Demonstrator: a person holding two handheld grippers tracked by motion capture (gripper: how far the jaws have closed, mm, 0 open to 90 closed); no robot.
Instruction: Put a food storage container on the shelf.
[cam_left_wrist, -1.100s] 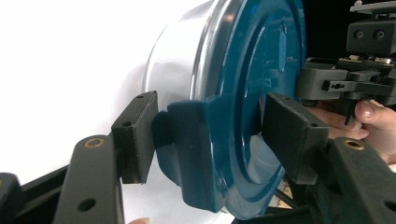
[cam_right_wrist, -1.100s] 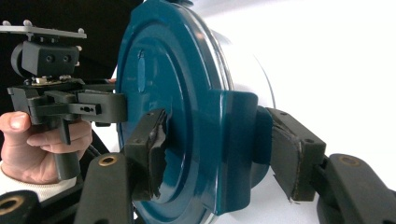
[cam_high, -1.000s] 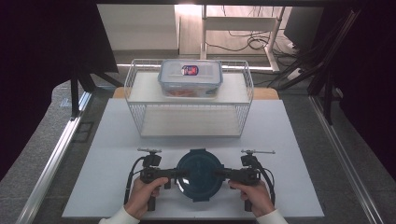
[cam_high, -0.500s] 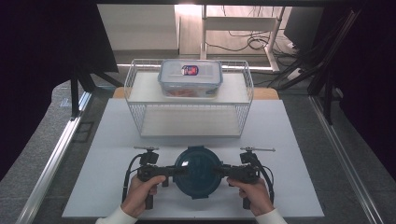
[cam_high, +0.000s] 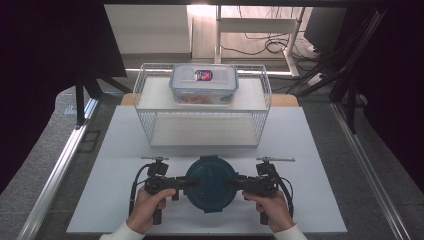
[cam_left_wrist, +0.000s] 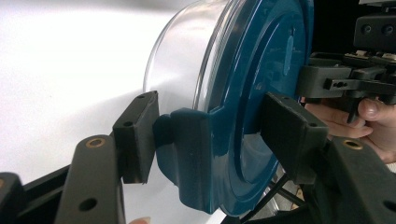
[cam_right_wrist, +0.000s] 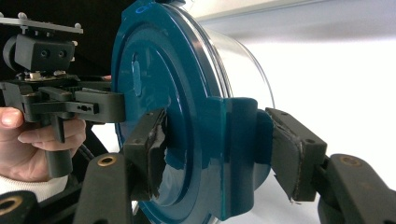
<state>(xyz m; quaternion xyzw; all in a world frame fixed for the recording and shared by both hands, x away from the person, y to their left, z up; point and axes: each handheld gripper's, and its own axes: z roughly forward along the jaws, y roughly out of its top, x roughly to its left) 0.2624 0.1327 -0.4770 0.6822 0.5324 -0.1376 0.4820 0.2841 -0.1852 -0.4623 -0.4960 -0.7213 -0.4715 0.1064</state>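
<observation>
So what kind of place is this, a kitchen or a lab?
Probably a lab or recording setup, not a kitchen: a white board as worktop, dark curtains on both sides, loose cables on the floor behind, and a wire rack staged with a food box.

The wire rack stands on the table; a lidded box sits on its upper shelf. Before the rack lies a round lidded container, a gripper at either side.

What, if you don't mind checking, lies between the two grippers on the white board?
In the high view, the round container with the blue lid sits between the left gripper and right gripper, each clamping a side latch of the lid.
</observation>
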